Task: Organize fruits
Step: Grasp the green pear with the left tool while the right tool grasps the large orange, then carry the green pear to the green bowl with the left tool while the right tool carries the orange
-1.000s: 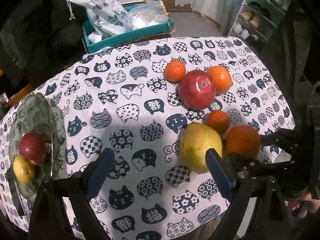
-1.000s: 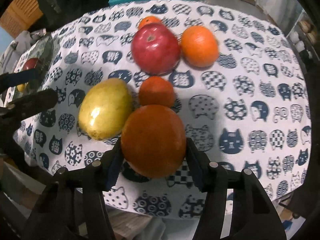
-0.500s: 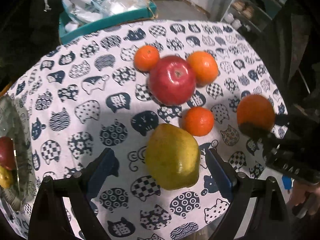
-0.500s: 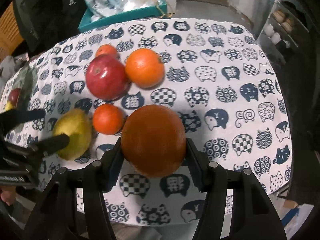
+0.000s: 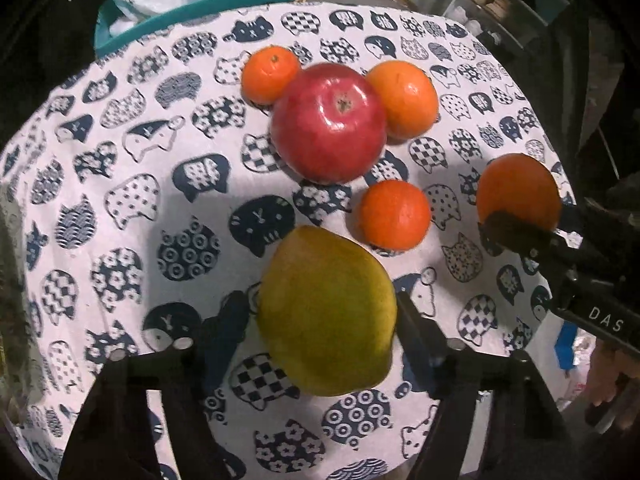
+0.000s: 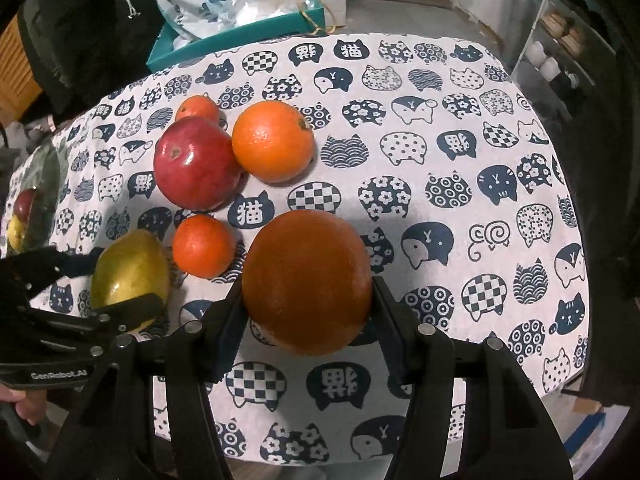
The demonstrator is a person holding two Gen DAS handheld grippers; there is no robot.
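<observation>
My left gripper (image 5: pixel 320 316) has its two fingers against the sides of a yellow-green pear (image 5: pixel 326 312) that rests on the cat-print tablecloth (image 5: pixel 120 200). My right gripper (image 6: pixel 306 300) is shut on a large dark orange (image 6: pixel 306 280) and holds it above the cloth; it also shows in the left wrist view (image 5: pixel 518 192). On the cloth lie a big red apple (image 5: pixel 328 122), an orange (image 5: pixel 402 98) and two small tangerines (image 5: pixel 270 74) (image 5: pixel 394 214).
A glass plate (image 6: pixel 40 184) with a red apple and a yellow fruit stands at the table's far left. A teal box (image 6: pixel 240 28) with plastic bags stands behind the table. Shelves (image 6: pixel 560 48) are at the right. The table edge is near me.
My left gripper moved right to the pear and closed its fingers in on it. My right gripper lifted the large orange and drew it back to the right.
</observation>
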